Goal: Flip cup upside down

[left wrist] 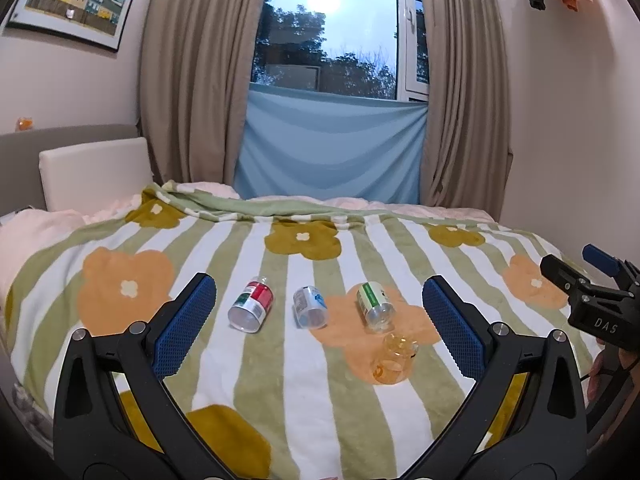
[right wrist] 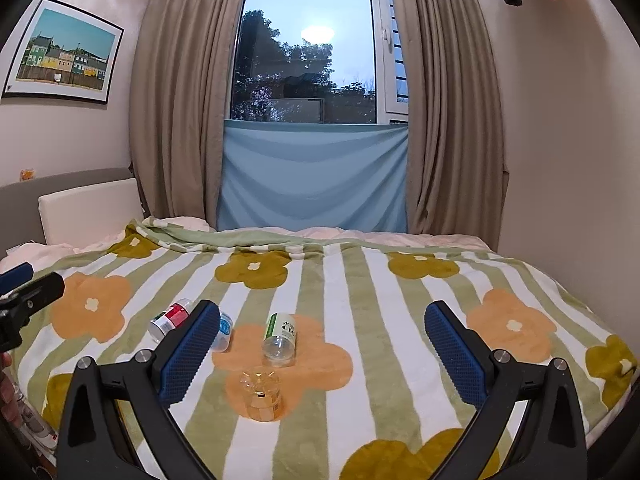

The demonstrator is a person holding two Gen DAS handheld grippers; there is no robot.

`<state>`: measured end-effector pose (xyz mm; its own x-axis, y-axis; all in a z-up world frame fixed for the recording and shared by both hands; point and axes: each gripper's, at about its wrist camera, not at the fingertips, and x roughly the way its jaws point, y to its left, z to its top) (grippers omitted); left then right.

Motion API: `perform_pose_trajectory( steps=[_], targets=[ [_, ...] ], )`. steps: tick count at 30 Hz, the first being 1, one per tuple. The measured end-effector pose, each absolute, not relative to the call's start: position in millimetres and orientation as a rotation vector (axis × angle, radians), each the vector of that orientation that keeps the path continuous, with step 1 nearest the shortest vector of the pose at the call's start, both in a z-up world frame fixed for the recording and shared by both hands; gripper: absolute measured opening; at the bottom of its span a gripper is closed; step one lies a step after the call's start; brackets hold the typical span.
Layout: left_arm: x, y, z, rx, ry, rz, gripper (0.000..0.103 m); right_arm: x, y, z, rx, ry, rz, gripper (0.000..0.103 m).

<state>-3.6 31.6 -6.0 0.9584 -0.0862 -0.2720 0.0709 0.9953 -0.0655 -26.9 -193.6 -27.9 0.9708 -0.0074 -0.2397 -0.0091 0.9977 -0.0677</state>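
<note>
Both grippers spread wide, nothing held. Left gripper [left wrist: 320, 312] hovers over the blanket [left wrist: 224, 360], its blue pads [left wrist: 184, 324] well apart; right gripper [right wrist: 322, 344] likewise, pads [right wrist: 188, 354] apart, empty.

Progress: looks like nothing done yet. No contact with any container; grasp, lift, rotate and set-down all still left, by my read.

Likely target: the small clear glass cup [right wrist: 262, 394], standing on the orange flower print. Which end is up I can't tell for sure.

- In right wrist view: cup low between the fingers, about 7 o'clock from gripper midpoint, nearer the left finger, not touching.
- In left wrist view: cup [left wrist: 394, 358] about 4 o'clock from midpoint, nearer the right finger.

Outward: green-label bottle [right wrist: 280, 338] lies just beyond the cup at 12 o'clock; blue-label bottle [left wrist: 310, 306] and red-label bottle [left wrist: 252, 308] lie further toward 10 o'clock.
</note>
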Motion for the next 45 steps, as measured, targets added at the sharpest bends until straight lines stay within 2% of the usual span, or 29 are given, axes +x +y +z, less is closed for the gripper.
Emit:
perform_pose_trajectory(
  steps=[45],
  targets=[
    [0.0, 24.7, -5.6, -0.002, 0.259, -0.077, 0.103, -21.8, -196.1, -27.1, -0.043, 0.248, 0.004, 0.102]
  ],
)
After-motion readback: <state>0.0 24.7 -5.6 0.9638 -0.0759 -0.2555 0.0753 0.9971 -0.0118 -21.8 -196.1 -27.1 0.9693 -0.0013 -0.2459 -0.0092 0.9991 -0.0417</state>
